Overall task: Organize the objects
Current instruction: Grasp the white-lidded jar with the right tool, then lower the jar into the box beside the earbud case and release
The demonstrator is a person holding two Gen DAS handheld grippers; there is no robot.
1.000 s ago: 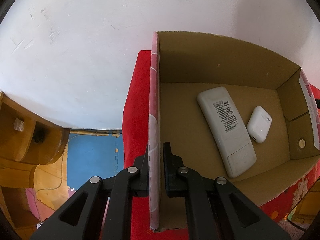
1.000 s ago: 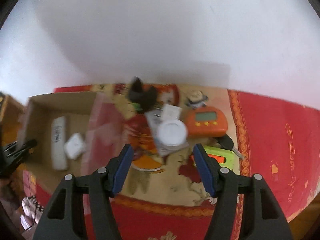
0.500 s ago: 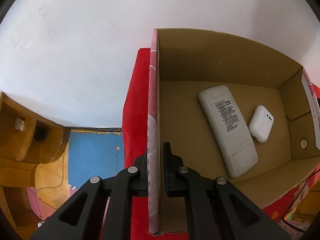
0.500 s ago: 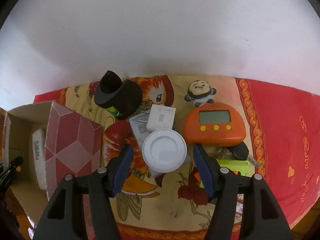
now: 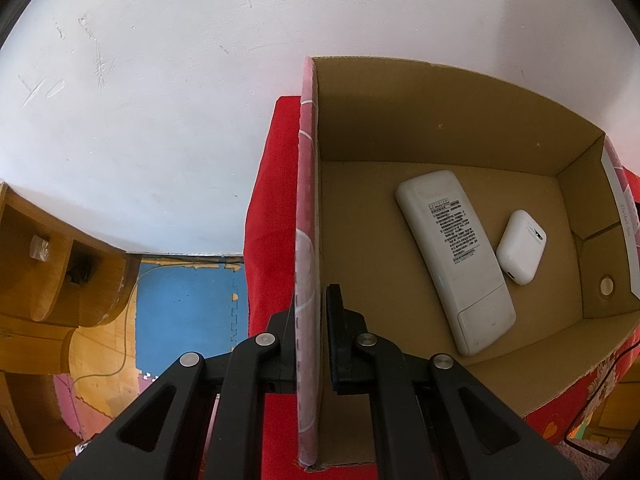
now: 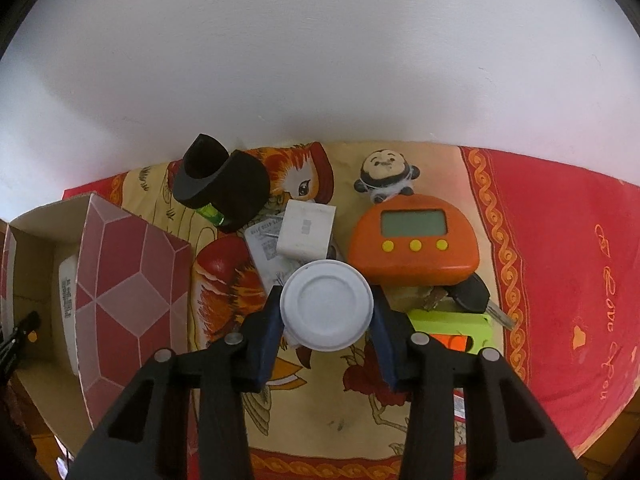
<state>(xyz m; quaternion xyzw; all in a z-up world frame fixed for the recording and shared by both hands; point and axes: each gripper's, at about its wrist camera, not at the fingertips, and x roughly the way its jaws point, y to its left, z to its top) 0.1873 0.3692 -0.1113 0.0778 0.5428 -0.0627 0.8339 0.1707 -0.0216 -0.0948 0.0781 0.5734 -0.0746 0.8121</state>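
My left gripper is shut on the left wall of an open cardboard box with a pink patterned outside. Inside lie a white remote control, face down, and a white earbud case. In the right wrist view the box stands at the left. My right gripper is open, its blue fingers on either side of a white round-lidded jar; I cannot tell if they touch it.
On the patterned cloth lie an orange digital timer, a small doll, a black hat-shaped object, a white square adapter on paper, a car key and a green block. A wooden shelf stands left, beyond the table edge.
My right gripper has swung right and moved down and forward, so the white jar now sits between its fingers. My left gripper still holds the box wall.
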